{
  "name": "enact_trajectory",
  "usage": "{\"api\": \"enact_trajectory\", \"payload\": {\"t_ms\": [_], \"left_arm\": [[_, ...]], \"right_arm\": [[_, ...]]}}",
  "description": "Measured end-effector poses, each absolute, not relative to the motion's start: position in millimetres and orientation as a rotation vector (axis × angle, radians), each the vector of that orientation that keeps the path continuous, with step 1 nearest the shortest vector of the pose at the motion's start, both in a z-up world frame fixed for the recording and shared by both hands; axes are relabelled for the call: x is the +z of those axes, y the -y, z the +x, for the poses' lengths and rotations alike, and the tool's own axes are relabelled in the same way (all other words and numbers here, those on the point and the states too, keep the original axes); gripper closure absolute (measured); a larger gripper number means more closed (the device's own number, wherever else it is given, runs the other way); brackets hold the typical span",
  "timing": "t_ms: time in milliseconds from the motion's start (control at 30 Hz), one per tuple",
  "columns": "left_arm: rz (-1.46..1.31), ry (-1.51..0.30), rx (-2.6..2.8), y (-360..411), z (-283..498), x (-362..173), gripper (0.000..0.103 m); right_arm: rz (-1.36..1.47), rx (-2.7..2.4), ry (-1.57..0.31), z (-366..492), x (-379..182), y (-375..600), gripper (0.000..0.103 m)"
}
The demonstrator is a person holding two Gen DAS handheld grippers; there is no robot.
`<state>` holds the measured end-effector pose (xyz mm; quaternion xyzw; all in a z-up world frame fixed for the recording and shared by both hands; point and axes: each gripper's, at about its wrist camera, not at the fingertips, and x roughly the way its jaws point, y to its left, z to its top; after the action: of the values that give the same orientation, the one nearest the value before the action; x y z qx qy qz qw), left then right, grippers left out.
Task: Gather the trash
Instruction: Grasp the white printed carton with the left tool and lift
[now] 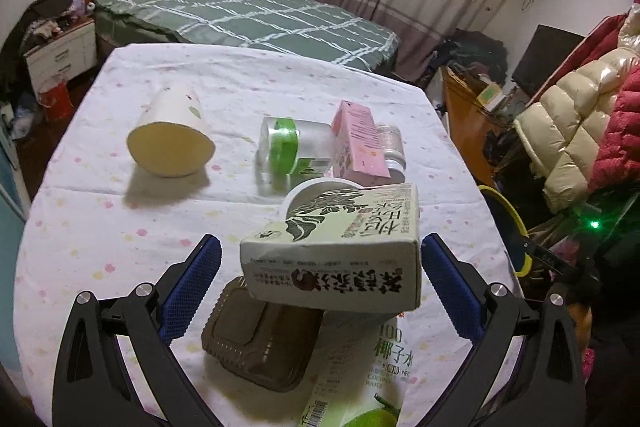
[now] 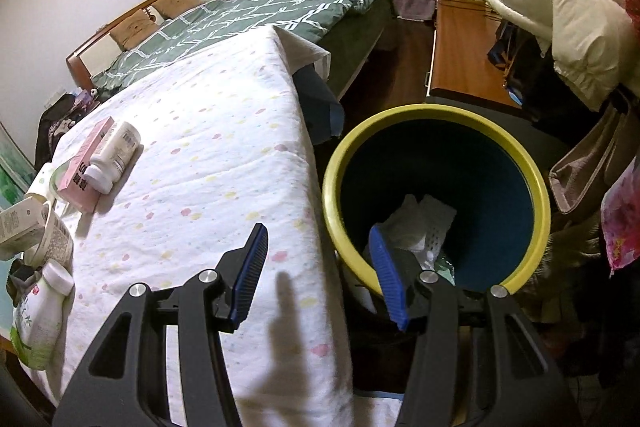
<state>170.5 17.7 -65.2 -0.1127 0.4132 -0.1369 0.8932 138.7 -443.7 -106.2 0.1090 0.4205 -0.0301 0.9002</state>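
My left gripper [image 1: 320,263] is open, its blue pads on either side of a pale green tea carton [image 1: 336,247] that rests tilted on a brown plastic tray [image 1: 260,339] and a coconut-water bottle [image 1: 368,375]. Behind lie a white cup [image 1: 316,191], a clear jar with green label [image 1: 292,147], a pink box [image 1: 358,143], a white pill bottle [image 1: 392,147] and a tipped paper cup [image 1: 172,139]. My right gripper [image 2: 320,267] is open and empty, over the table edge beside the yellow-rimmed trash bin [image 2: 536,211], which holds white wrappers [image 2: 420,227].
The table has a white dotted cloth [image 2: 208,155]. A green plaid bed [image 1: 248,11] stands behind it. A wooden desk [image 2: 460,59] and hanging puffy coats [image 2: 560,7] are on the right past the bin. A nightstand [image 1: 60,55] is at far left.
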Motion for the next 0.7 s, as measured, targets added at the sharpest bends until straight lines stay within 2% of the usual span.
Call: {"api": "enact_trajectory", "payload": {"t_ms": [200, 333, 700], "left_arm": [[-0.236, -0.863, -0.322, -14.8, 178.6, -67.9, 0.005], [-0.245, -0.862, -0.363, -12.6, 179.8, -66.3, 0.021], [-0.183, -0.756, -0.337, -2.0, 161.2, -35.4, 0.027]], "right_arm": [[0.226, -0.052, -0.869, 139.8, -103.4, 439.5, 0.052], [0.245, -0.038, -0.869, 140.3, -101.8, 439.4, 0.052], [0.258, -0.017, -0.850, 134.3, -97.3, 440.1, 0.052]]}}
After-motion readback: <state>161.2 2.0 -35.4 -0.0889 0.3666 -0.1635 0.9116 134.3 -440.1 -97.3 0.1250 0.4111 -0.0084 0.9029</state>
